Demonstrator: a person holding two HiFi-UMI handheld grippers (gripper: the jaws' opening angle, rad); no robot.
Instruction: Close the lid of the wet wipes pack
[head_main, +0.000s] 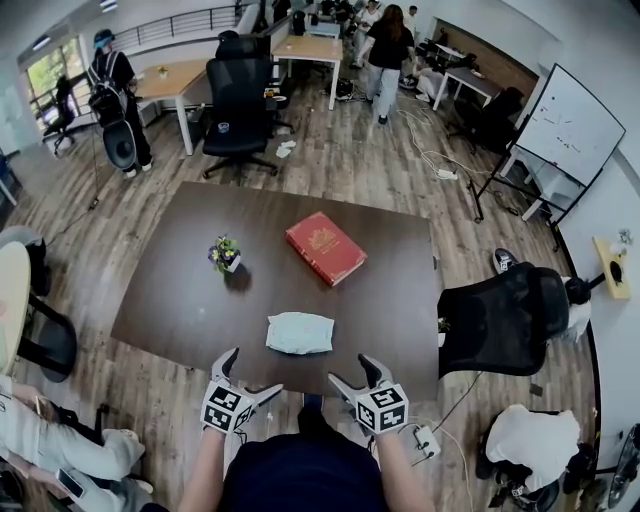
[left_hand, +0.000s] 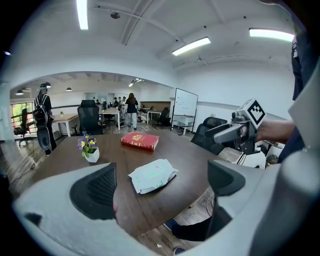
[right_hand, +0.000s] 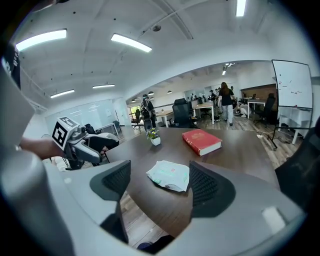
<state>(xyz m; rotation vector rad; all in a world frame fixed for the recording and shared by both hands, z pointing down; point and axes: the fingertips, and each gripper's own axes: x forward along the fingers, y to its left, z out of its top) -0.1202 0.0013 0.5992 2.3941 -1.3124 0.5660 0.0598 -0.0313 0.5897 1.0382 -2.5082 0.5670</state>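
Two grippers, lowest in the head view, held off the near table edge:
- left gripper (head_main: 255, 372), lower left of centre: fingers spread, nothing between them.
- right gripper (head_main: 352, 370), lower right of centre: fingers spread, likewise empty. Both point at the pack from either side, a stance that probably leaves either one free to press the lid.

Wet wipes pack (head_main: 299, 333), lower centre of frame, just above the grippers: lies flat near the table's front edge, apart from both grippers and from all else. Whether its lid stands open cannot be told; it looks nearly flat.

Table (head_main: 190, 300): dark wood, rectangular, largely bare.

Flower pot (head_main: 225, 254), left of centre: small, upright, well apart from the pack.

Red book (head_main: 325, 247), right of centre: closed, lying flat and askew.

Room: open office with a plank floor. Black office chair (head_main: 497, 317) at the table's right end, another chair (head_main: 240, 100) at upper centre. Whiteboard (head_main: 573, 125) at upper right. Desks and several people stand at the far end.
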